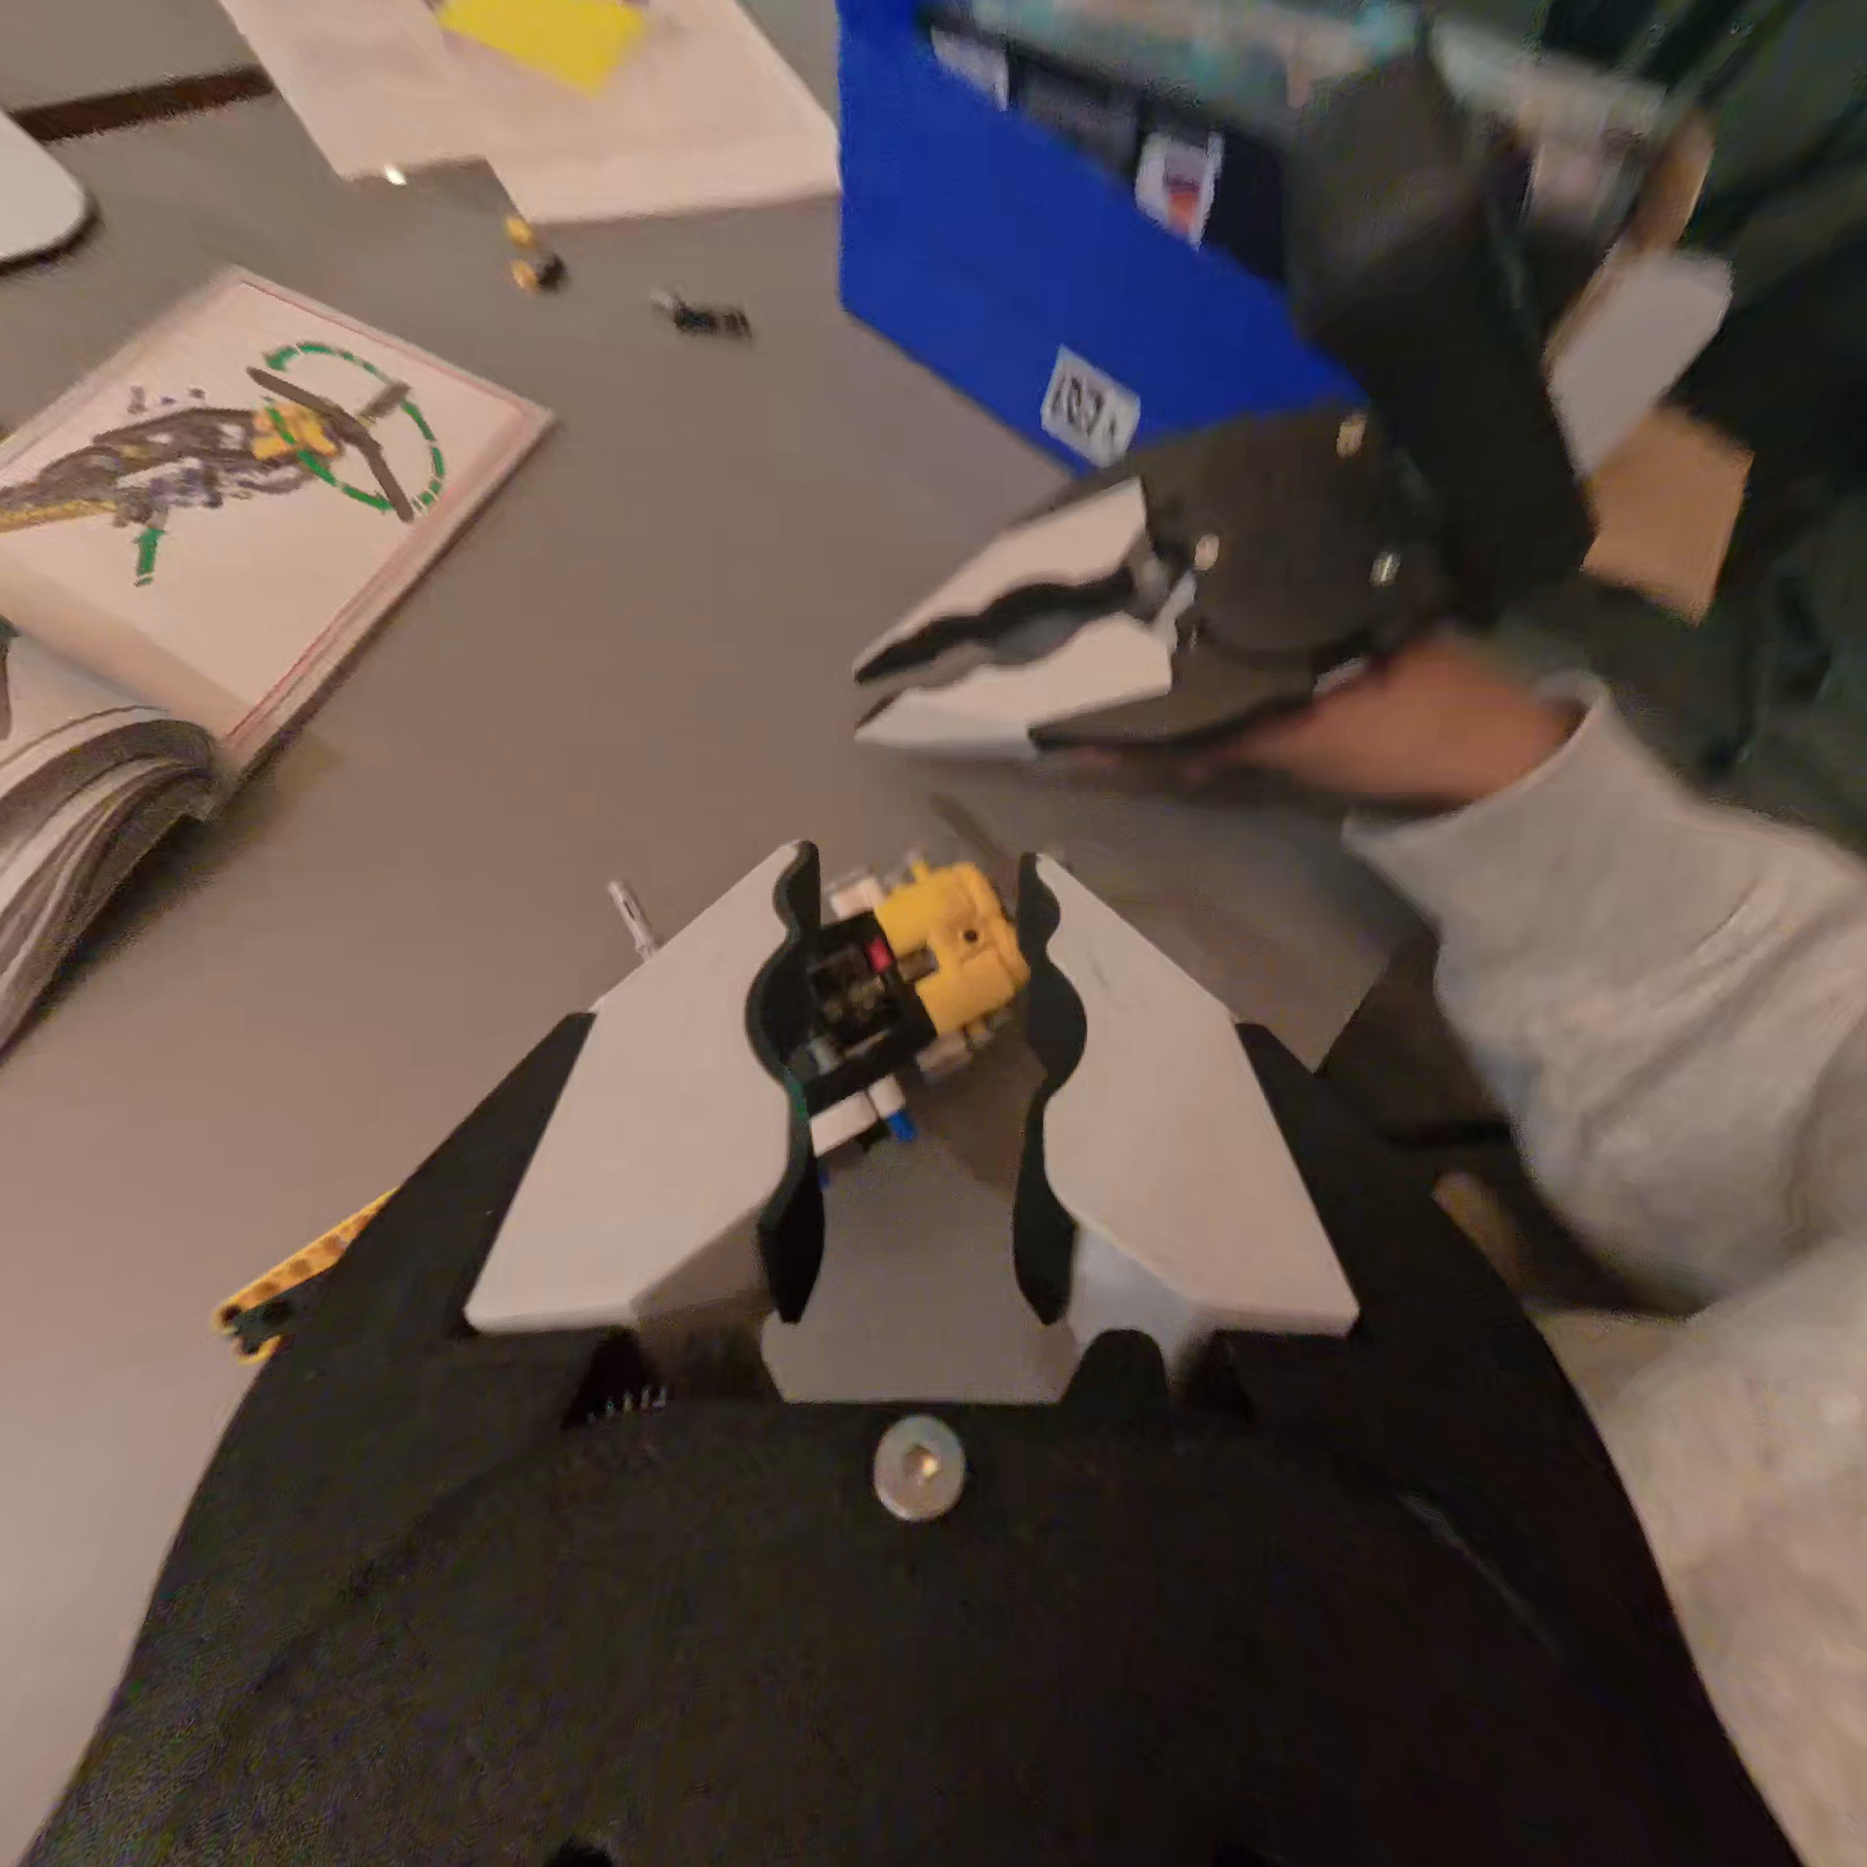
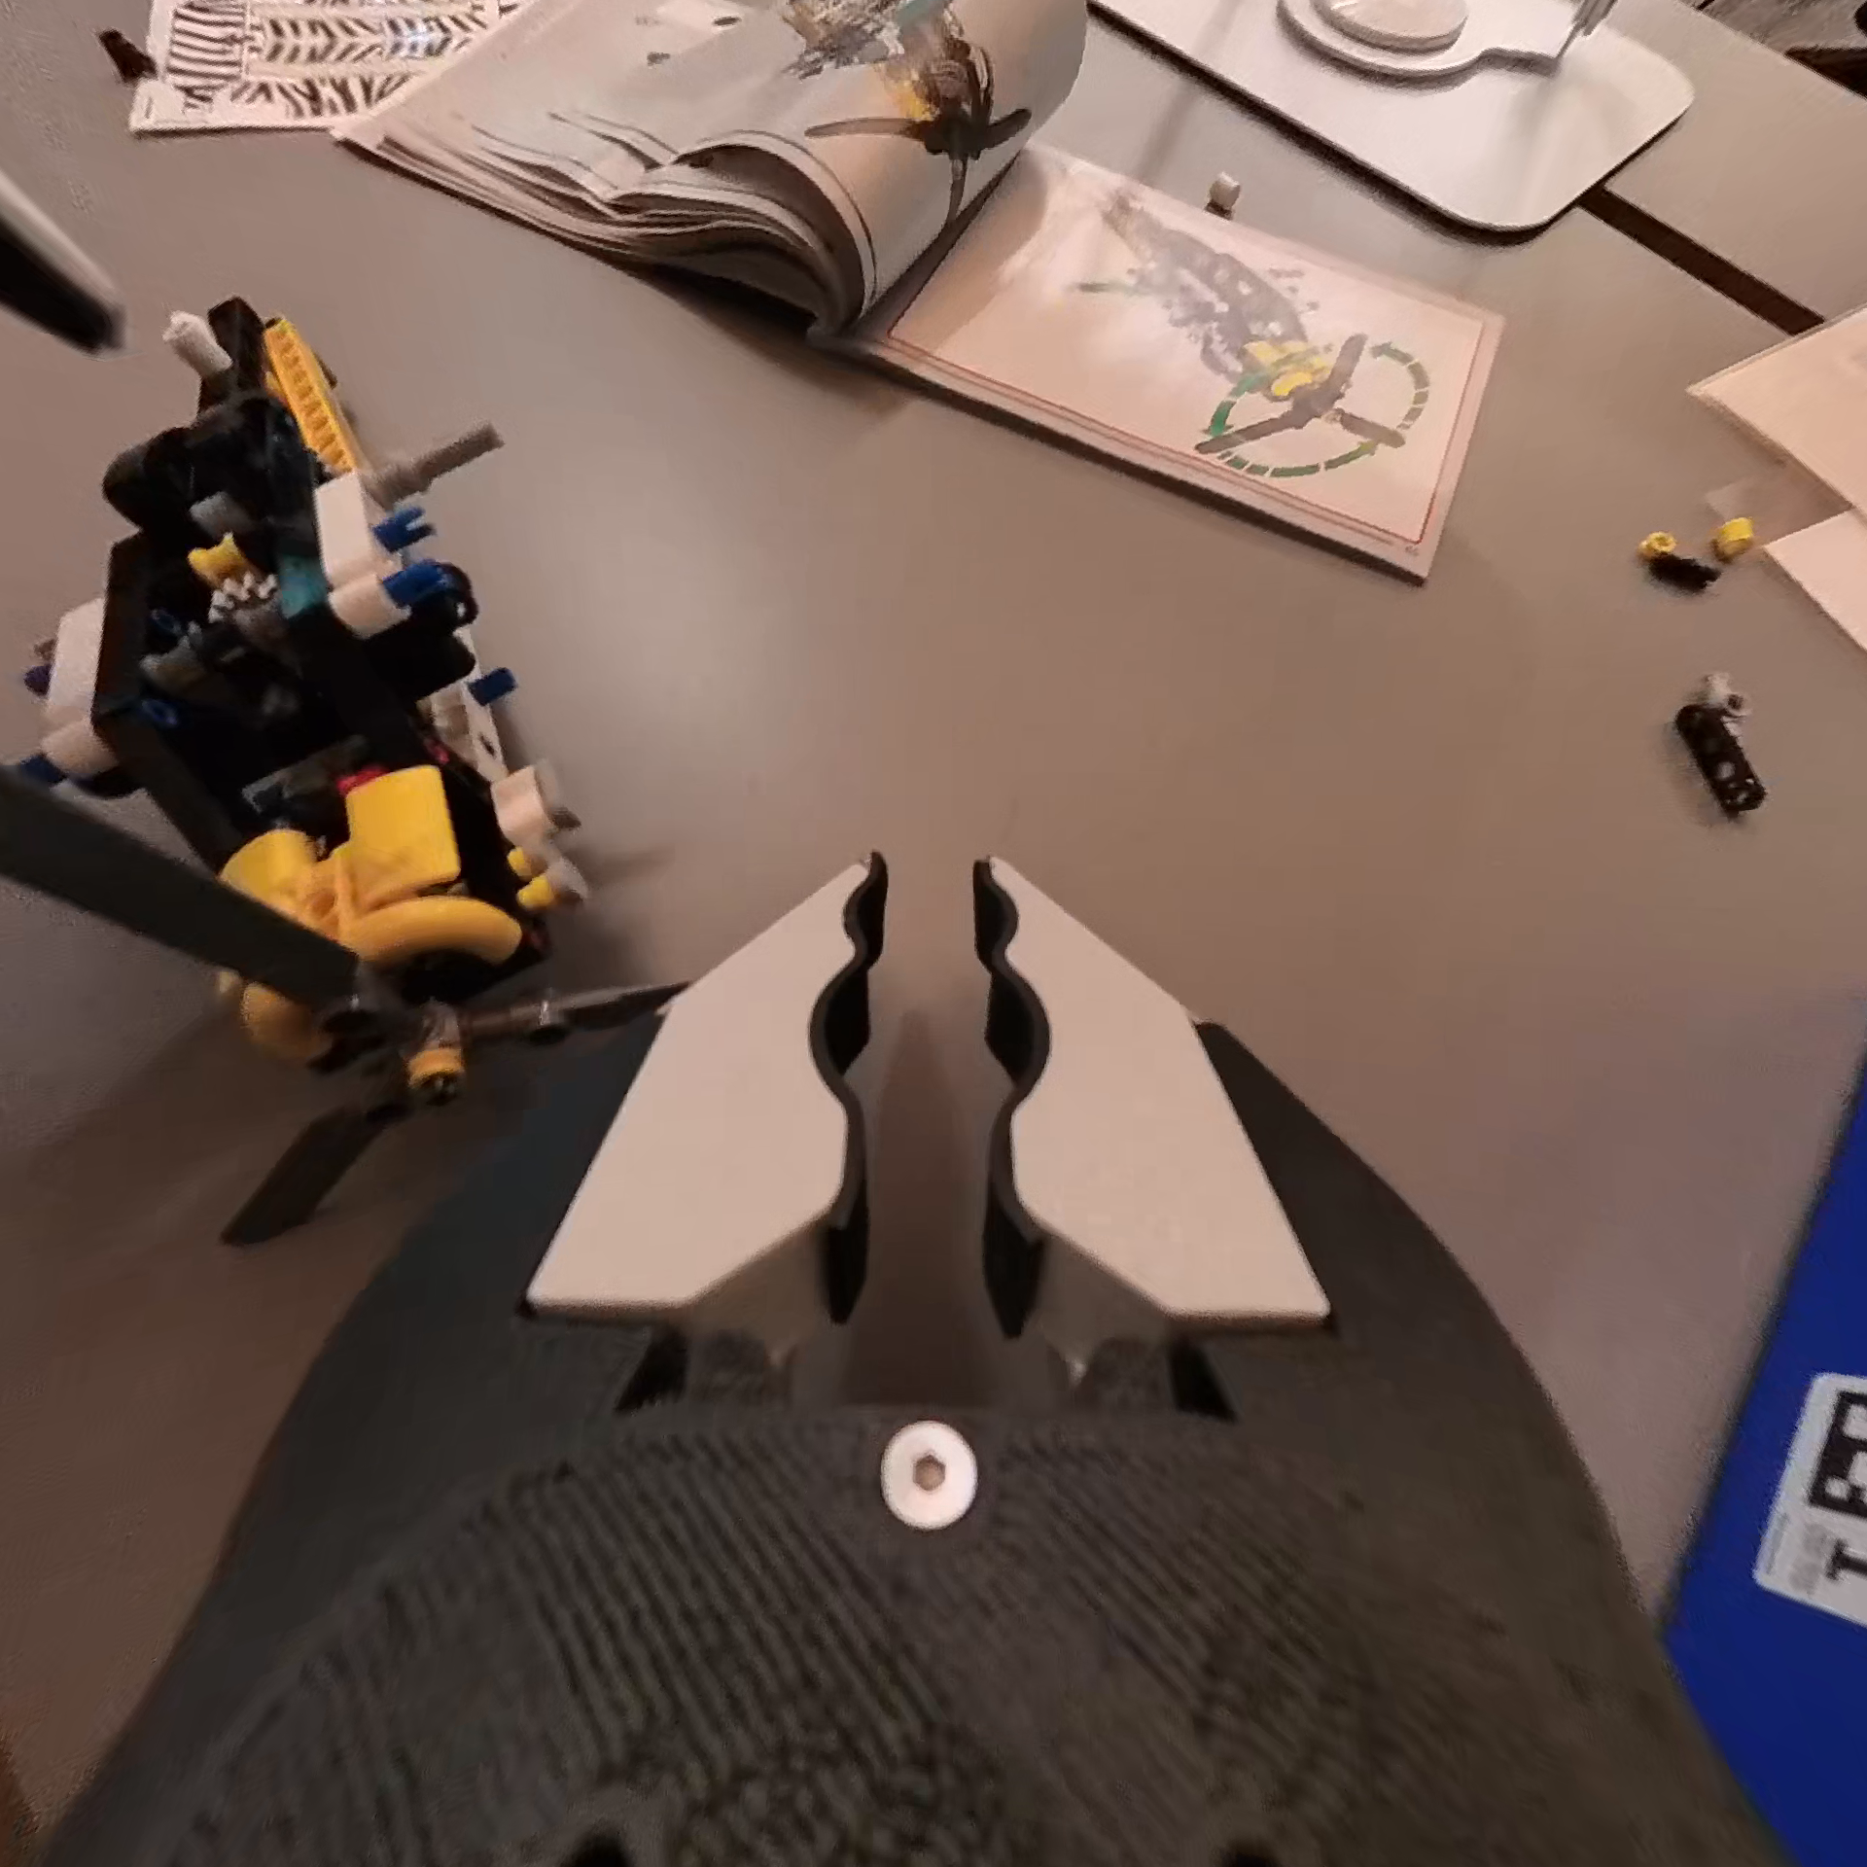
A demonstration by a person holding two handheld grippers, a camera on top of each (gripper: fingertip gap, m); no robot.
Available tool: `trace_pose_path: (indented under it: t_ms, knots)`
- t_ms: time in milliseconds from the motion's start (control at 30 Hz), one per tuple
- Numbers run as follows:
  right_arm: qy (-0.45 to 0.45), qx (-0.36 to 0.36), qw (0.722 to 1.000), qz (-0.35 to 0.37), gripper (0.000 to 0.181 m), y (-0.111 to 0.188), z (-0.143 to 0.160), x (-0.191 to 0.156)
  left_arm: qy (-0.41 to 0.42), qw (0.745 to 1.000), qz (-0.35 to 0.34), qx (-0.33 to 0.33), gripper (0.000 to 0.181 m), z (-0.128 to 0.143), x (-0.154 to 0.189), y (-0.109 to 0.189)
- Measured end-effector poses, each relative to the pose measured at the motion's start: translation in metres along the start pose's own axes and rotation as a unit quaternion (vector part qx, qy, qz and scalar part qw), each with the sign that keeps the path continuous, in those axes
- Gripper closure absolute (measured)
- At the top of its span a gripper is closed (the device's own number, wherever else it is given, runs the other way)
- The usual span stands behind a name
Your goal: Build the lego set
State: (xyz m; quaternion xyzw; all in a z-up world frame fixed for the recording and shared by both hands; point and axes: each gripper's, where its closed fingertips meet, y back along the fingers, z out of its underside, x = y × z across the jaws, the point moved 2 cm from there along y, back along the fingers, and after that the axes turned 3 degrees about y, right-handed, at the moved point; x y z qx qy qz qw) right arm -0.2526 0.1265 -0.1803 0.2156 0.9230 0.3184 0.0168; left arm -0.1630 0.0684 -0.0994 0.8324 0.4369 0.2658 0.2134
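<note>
The part-built lego model [image 1: 950, 960] is yellow, black and white and lies on the grey table [image 1: 606, 707]. My left gripper [image 1: 914, 864] is open, and the model's yellow nose shows between its fingers. I cannot tell whether the pads touch it. The model's yellow beam [image 1: 303, 1273] sticks out under the gripper body. In the right wrist view the model [image 2: 303, 707] lies at the left with a dark propeller [image 2: 434, 1046] at its near end. My right gripper [image 2: 929, 864] is empty, with a narrow gap between its fingers. It is right of the model and also shows in the left wrist view [image 1: 861, 699].
The open instruction booklet [image 1: 253, 505] [image 2: 1162, 333] lies beyond the model. Small loose black and yellow parts [image 2: 1717, 753] [image 2: 1687, 551] [image 1: 697, 318] lie on the table. A blue box [image 1: 990, 273] [image 2: 1768, 1414] stands at the right. A sticker sheet [image 2: 303, 51] and a grey sleeve [image 1: 1616, 960] are also in view. There is about 12 cm between the tips of the two grippers. About 15 cm separates my left fingertips from the model's yellow beam [image 1: 303, 1273]. Look for it in the right wrist view [image 2: 285, 359] too.
</note>
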Motion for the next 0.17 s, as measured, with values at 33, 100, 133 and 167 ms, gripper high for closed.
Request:
trace_pose_path:
  t_ms: [33, 100, 133, 167]
  knots:
    - [0.002, 0.0, 1.0, -0.001, 0.165, 0.003, 0.001, 0.0, -0.029, 0.999, -0.011, -0.02, 0.144, 0.006, 0.002, -0.001]
    - [0.003, 0.006, 1.0, -0.009, 0.163, 0.006, 0.003, -0.003, -0.075, 0.996, -0.036, -0.043, 0.145, 0.013, 0.005, -0.005]
    - [0.003, 0.008, 1.0, -0.016, 0.162, 0.006, 0.004, -0.005, -0.091, 0.994, -0.044, -0.052, 0.145, 0.015, 0.006, -0.007]
    - [0.003, 0.006, 1.0, -0.02, 0.161, 0.006, 0.005, -0.007, -0.101, 0.992, -0.054, -0.056, 0.145, 0.016, 0.006, -0.009]
